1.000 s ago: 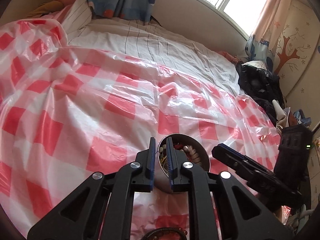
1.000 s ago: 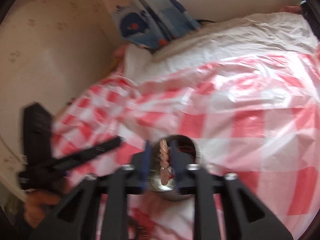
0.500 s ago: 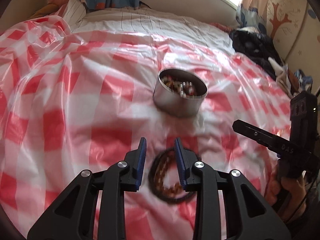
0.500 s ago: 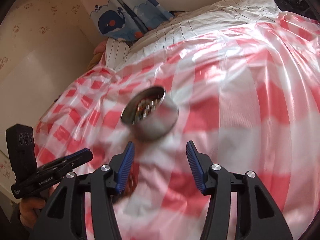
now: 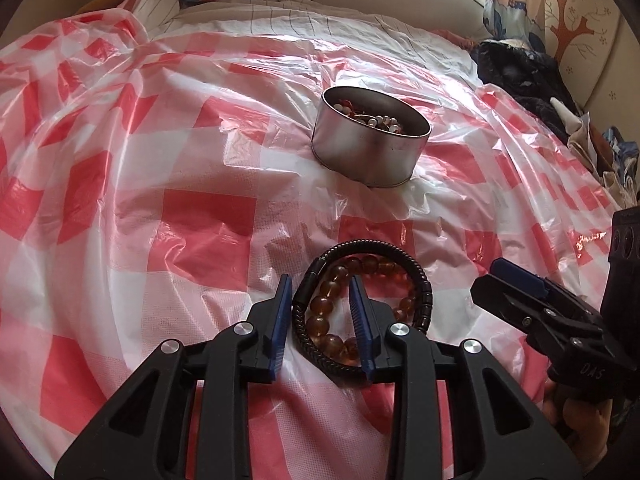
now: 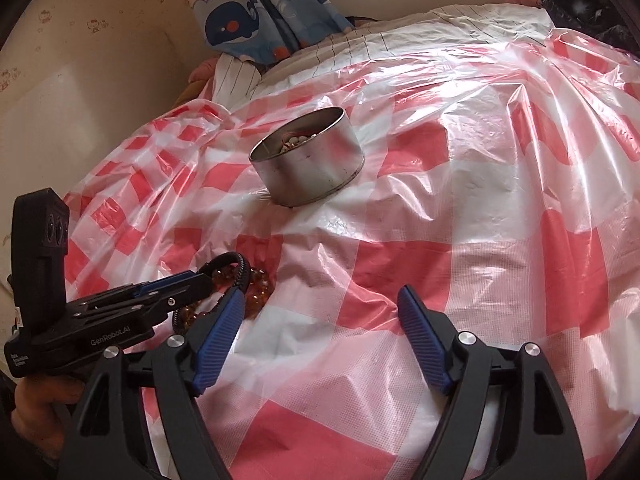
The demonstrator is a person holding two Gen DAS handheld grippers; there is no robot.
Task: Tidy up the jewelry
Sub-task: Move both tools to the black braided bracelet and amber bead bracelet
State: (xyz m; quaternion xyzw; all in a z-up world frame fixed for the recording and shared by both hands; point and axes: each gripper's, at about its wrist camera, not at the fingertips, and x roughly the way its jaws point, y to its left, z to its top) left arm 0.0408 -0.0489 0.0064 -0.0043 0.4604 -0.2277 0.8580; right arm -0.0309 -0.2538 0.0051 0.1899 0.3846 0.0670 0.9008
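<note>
Now pulled back from the tin (image 5: 370,148), straddling the black bracelet (image 5: 362,308) and amber beads (image 5: 320,324) on the checked sheet (image 5: 180,216), left gripper (image 5: 320,316) partly apart, not pinching. Hovering beside them, right gripper (image 6: 320,344) opening wide, empty; tin (image 6: 308,160) sitting beyond.

A bed (image 5: 304,20) under a red-and-white checked plastic sheet (image 5: 168,184) carries a round metal tin (image 5: 368,152) of beads, a black braided bracelet (image 5: 420,280) and an amber bead bracelet (image 5: 332,292).
</note>
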